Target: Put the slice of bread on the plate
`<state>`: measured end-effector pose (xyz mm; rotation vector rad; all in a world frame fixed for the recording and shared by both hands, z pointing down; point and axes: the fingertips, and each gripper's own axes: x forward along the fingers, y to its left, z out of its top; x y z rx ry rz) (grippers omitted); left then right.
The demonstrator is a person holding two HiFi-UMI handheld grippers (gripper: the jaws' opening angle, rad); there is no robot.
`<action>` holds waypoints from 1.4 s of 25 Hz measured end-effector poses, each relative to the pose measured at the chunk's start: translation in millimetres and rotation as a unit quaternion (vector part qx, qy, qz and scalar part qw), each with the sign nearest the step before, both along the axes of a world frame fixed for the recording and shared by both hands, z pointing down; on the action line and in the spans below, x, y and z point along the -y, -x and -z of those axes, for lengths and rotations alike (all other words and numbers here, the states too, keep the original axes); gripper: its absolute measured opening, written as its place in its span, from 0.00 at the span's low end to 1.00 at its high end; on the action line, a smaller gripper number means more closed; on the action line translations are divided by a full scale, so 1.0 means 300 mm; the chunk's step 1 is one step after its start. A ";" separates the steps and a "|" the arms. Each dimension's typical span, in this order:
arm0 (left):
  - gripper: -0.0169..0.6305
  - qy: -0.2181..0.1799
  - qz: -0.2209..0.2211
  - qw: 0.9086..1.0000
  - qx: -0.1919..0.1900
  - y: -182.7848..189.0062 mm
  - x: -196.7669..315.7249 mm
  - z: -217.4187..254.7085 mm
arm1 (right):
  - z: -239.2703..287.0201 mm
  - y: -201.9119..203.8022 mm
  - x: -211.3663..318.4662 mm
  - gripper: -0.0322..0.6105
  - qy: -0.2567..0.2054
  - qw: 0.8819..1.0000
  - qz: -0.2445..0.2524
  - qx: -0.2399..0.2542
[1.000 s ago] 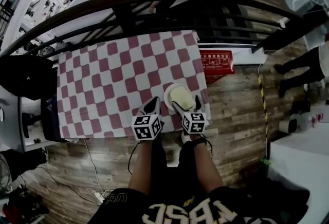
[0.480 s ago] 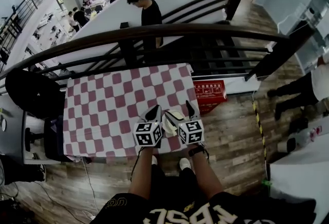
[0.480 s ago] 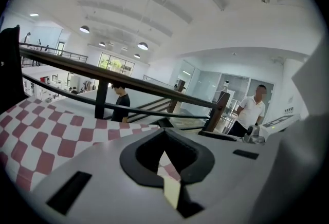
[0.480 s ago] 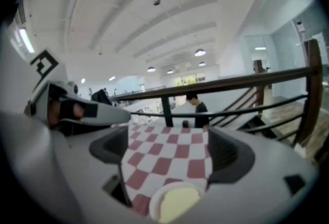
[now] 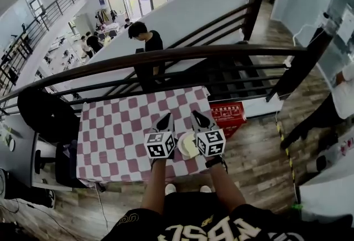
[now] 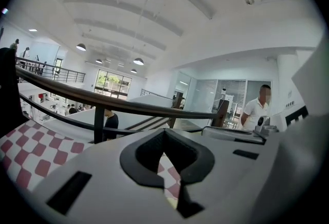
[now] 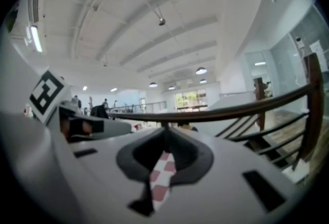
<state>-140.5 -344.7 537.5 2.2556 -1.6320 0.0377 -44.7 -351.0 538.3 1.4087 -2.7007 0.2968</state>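
Checked red-and-white cloth covers the table [image 5: 121,124]. The left gripper [image 5: 164,121] and right gripper [image 5: 200,120] hang above its near edge. The left's jaws stand together and empty; the right's are closing with nothing between them. Below and between them sits the plate [image 5: 180,145], with the slice of bread [image 5: 191,146] on it. Risk: a descending gripper clips the rim and pushes the plate off the edge.

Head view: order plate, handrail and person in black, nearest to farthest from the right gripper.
1. Plate, just left of the right gripper, whose fingers are closing, empty.
2. Handrail, beyond the table.
3. Person in black, behind the handrail.
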 end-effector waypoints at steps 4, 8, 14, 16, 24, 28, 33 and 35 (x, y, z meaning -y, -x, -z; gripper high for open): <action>0.05 -0.013 -0.005 1.000 0.004 -0.016 0.006 0.031 | 0.006 -0.020 0.006 0.07 0.013 0.999 -0.014 0.030; 0.05 -0.017 -0.008 1.000 0.009 -0.022 0.012 0.036 | -0.009 -0.021 0.007 0.07 0.029 0.999 -0.014 0.026; 0.05 -0.027 -0.008 1.000 0.014 -0.016 0.022 0.060 | 0.011 -0.021 0.020 0.07 0.014 1.000 -0.022 -0.004; 0.05 -0.028 -0.009 0.999 0.015 -0.015 0.027 0.062 | 0.023 -0.011 0.022 0.07 0.009 1.000 -0.017 -0.003; 0.05 -0.028 -0.010 0.999 0.016 -0.017 0.044 0.064 | 0.047 0.000 0.039 0.07 0.000 1.000 -0.009 0.004; 0.05 -0.030 -0.004 0.999 0.013 -0.007 0.046 0.069 | 0.049 0.007 0.038 0.07 -0.001 1.000 -0.003 0.000; 0.05 -0.033 0.002 0.999 0.012 0.006 0.040 0.076 | 0.064 0.024 0.035 0.07 -0.007 1.000 0.006 0.000; 0.05 -0.032 0.006 0.999 0.012 0.014 0.036 0.073 | 0.067 0.035 0.032 0.07 -0.009 1.000 0.011 0.000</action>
